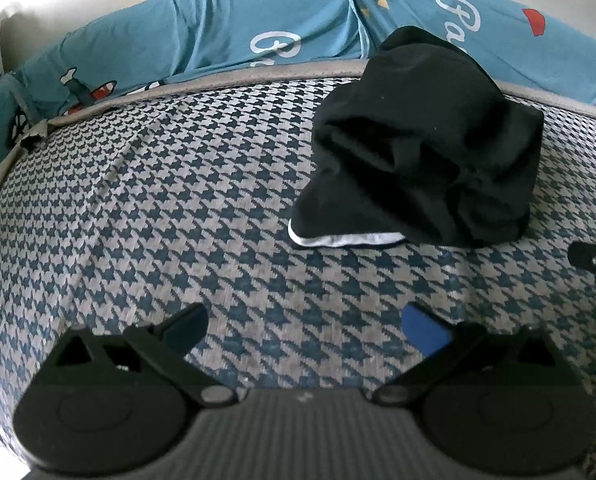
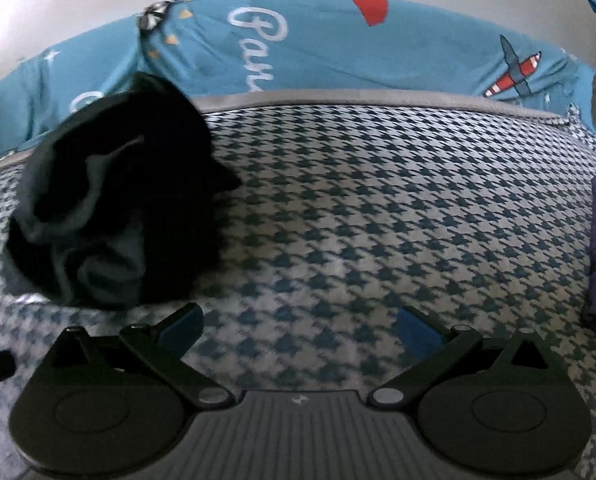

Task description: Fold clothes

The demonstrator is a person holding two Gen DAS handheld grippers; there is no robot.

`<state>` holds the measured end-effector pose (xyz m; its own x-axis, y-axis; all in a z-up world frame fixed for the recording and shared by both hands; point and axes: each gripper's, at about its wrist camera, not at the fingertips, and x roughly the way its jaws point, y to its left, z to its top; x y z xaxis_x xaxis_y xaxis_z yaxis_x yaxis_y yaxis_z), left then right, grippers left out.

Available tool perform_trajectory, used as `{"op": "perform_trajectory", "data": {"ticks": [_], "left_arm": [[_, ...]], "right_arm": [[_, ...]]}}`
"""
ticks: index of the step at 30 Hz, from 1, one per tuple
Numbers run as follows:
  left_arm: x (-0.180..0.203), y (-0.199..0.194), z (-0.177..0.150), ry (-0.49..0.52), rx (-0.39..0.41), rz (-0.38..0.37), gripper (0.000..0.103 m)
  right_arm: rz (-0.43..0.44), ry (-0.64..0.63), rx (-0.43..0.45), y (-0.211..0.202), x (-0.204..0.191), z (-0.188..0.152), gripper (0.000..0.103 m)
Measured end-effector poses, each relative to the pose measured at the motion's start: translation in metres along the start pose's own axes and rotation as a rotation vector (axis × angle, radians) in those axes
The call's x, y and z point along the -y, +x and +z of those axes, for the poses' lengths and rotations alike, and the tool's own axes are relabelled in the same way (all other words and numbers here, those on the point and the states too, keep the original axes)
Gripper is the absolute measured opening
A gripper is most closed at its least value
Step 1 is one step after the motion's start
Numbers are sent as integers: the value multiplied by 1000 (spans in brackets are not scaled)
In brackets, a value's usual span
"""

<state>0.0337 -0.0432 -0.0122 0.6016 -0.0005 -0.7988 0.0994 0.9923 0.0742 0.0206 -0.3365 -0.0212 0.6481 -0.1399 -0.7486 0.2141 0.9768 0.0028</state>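
The left gripper (image 1: 304, 334) is hovering low over the bed with its fingers spread wide and nothing between them. The right gripper (image 2: 300, 330) is hanging the same way, also spread and empty. A crumpled black garment (image 1: 422, 152) with a white hem is lying in a heap on the houndstooth mattress cover (image 1: 177, 200), ahead of both grippers and near the far edge. Behind it, a blue padded bumper (image 2: 338, 52) printed with aeroplanes is standing against a white wall; its white script is only partly legible, reading "Pa".
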Motion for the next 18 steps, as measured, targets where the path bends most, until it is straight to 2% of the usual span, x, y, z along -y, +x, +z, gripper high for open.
{"op": "perform_trajectory", "data": {"ticks": [8, 12, 18], "left_arm": [[6, -6, -7, -2, 4, 50, 103], [9, -10, -14, -21, -3, 37, 103], [18, -18, -25, -26, -6, 44, 103]], "right_arm": [[104, -107, -38, -29, -26, -26, 103], [103, -191, -14, -35, -39, -38, 103], [125, -187, -25, -39, -38, -42, 103]]}}
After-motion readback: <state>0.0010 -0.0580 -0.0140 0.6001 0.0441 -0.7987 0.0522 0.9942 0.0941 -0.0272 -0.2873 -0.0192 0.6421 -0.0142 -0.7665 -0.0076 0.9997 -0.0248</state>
